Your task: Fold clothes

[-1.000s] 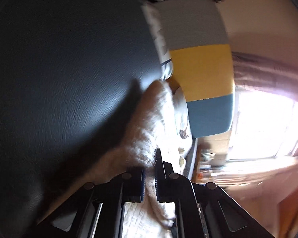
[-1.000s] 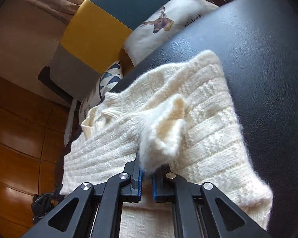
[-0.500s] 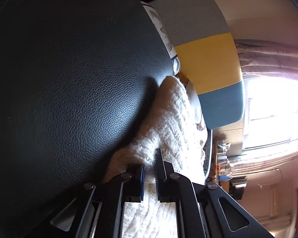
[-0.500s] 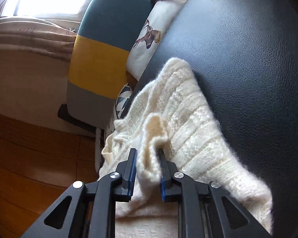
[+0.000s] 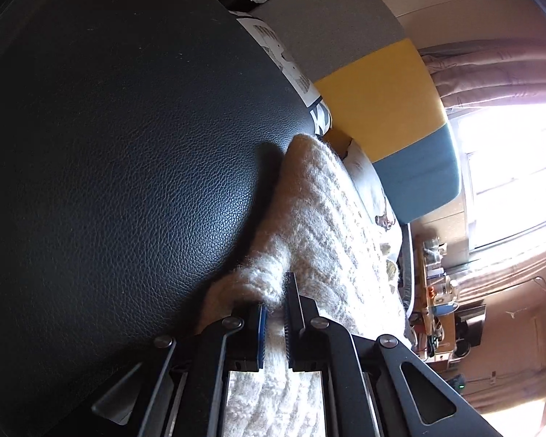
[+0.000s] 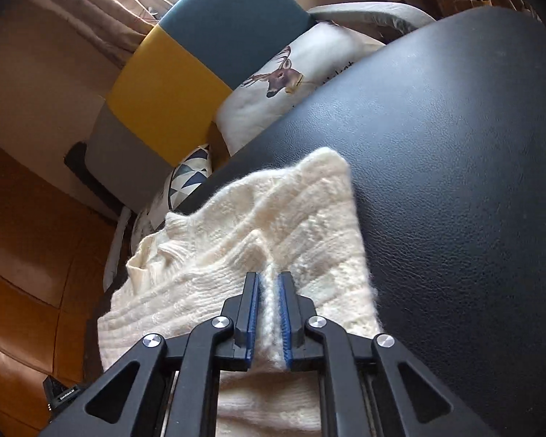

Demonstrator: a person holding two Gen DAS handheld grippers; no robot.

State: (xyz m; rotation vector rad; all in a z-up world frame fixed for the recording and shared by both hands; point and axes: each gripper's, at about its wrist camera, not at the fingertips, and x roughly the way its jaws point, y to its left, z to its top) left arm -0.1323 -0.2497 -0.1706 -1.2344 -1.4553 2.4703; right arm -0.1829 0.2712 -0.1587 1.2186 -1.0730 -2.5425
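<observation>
Both the left gripper [image 5: 276, 313] and right gripper [image 6: 269, 313] pinch the cream knit sweater [image 6: 273, 225], lying on a black leather surface [image 6: 455, 153], mid-fold; next, likely carry the pinched fabric across and let go.

black leather seat [image 6: 455, 182]; tricolour chair [image 6: 185, 65]; deer cushion [image 6: 295, 83]; curtains [image 5: 491, 69]
</observation>
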